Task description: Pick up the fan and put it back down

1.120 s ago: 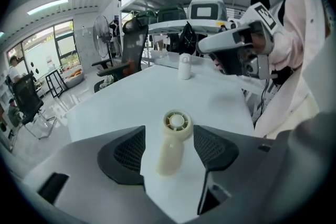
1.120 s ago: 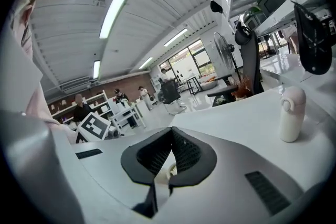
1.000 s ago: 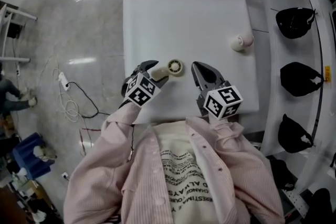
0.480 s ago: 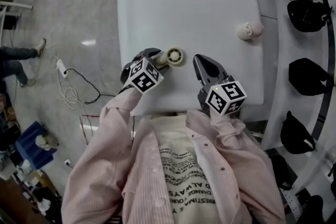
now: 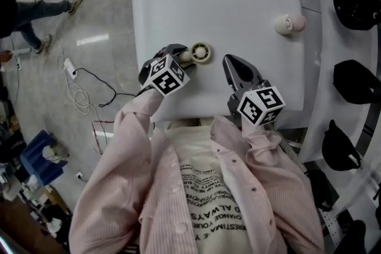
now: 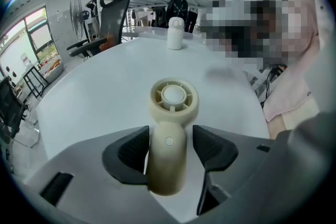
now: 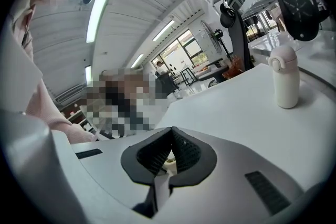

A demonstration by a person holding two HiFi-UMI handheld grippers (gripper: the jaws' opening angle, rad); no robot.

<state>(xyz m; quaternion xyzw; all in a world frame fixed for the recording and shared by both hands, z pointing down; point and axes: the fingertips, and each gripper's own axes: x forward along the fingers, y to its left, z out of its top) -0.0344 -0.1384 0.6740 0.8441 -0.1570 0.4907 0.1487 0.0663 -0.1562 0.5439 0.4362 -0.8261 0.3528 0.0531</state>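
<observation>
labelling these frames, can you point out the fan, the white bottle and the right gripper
fan (image 6: 169, 131), left gripper view, on its handle just above the small button
white bottle (image 7: 284, 84), right gripper view, middle of its body
right gripper (image 7: 171, 136), right gripper view, where its closed fingers meet

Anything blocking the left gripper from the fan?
Nothing visible. The cream plastic handheld fan lies on the white table with its handle between the left gripper's open jaws.
</observation>
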